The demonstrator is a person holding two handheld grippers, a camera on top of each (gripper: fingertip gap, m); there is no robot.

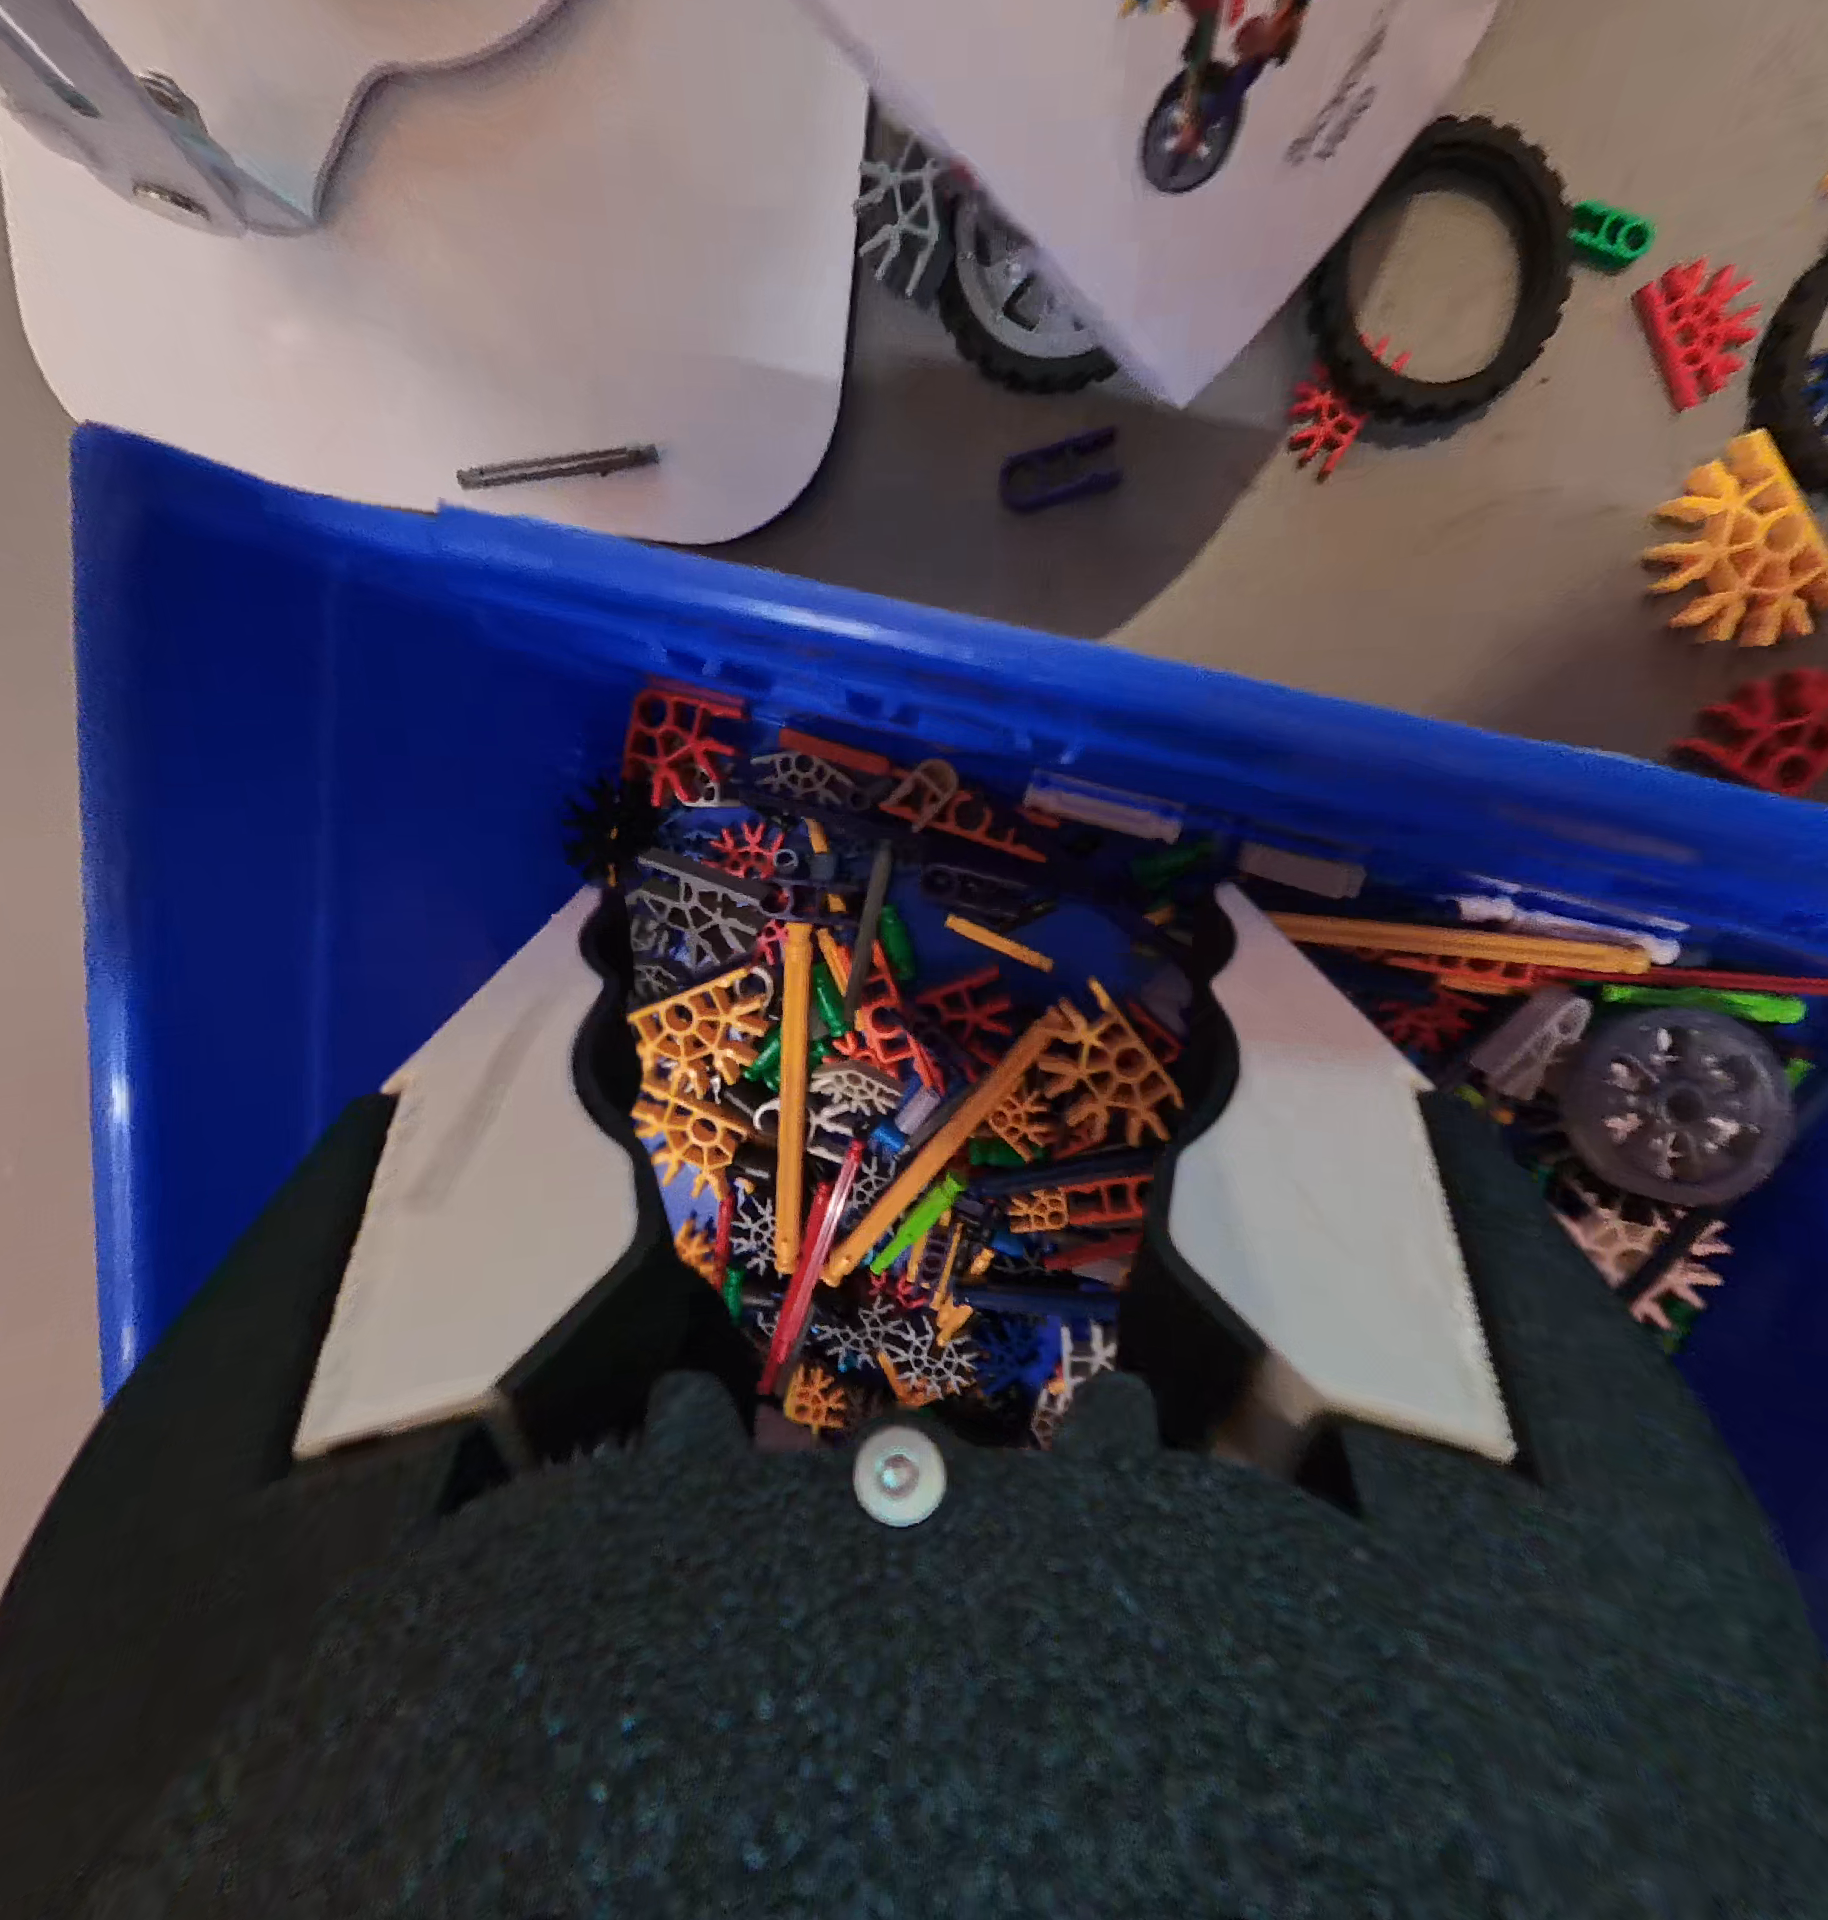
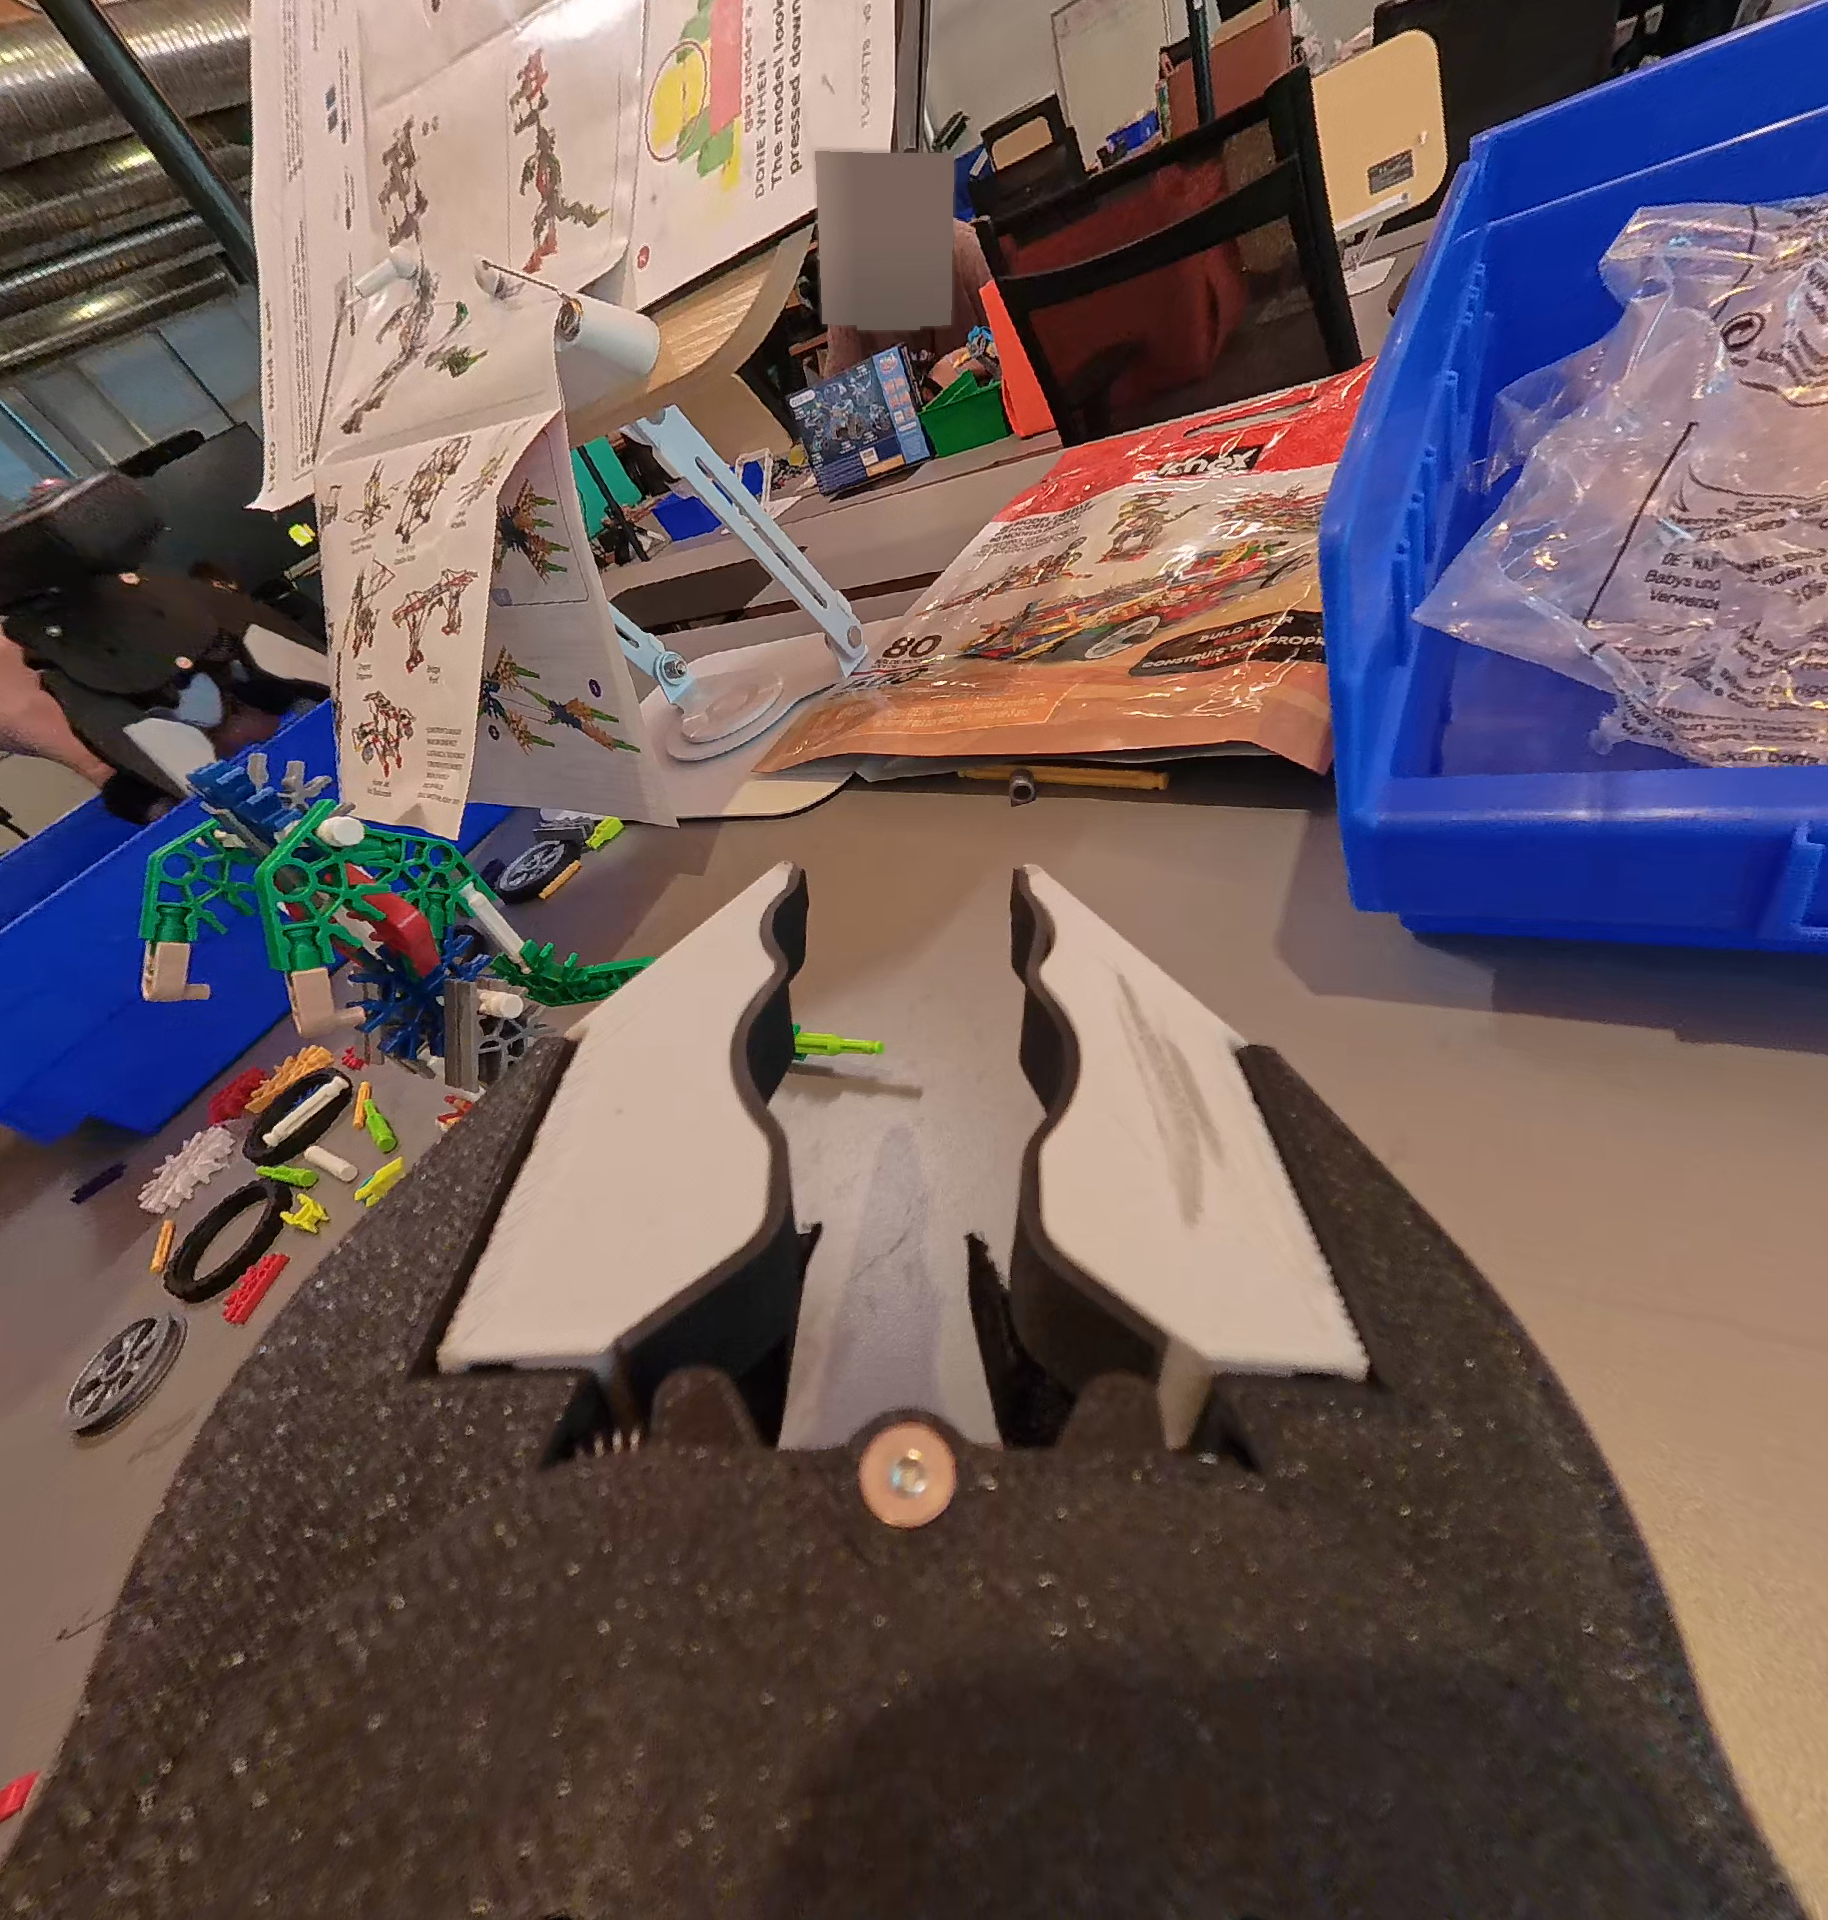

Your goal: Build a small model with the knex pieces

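Observation:
My left gripper [image 1: 905, 914] is open and empty, hovering over a blue bin [image 1: 297, 790] full of mixed plastic rods and connectors [image 1: 889, 1081]. A grey wheel hub [image 1: 1679, 1107] lies in the bin at the right. My right gripper [image 2: 910, 914] is open and empty, low over the grey table [image 2: 1512, 1143]. A small lime-green rod [image 2: 837, 1044] lies on the table between its fingers, near the left one. A partly built green, blue and red model [image 2: 370, 935] stands to the left of it. The left gripper [image 2: 110, 644] also shows far left in the right wrist view, over the blue bin [image 2: 48, 987].
Loose tyres [image 1: 1440, 270], red [image 1: 1699, 327] and yellow connectors [image 1: 1746, 545] lie beyond the bin. Instruction sheets [image 2: 453, 520] hang on a stand [image 2: 723, 582]. A printed bag [image 2: 1097, 623] and a second blue bin [image 2: 1575, 852] holding clear plastic bags [image 2: 1720, 468] sit at right. Small parts [image 2: 255, 1174] lie scattered at left. Across from one pair of fingers to the other is roughly 45 cm. The grey wheel hub [image 1: 1679, 1107] lies around 11 cm away from my left fingertips.

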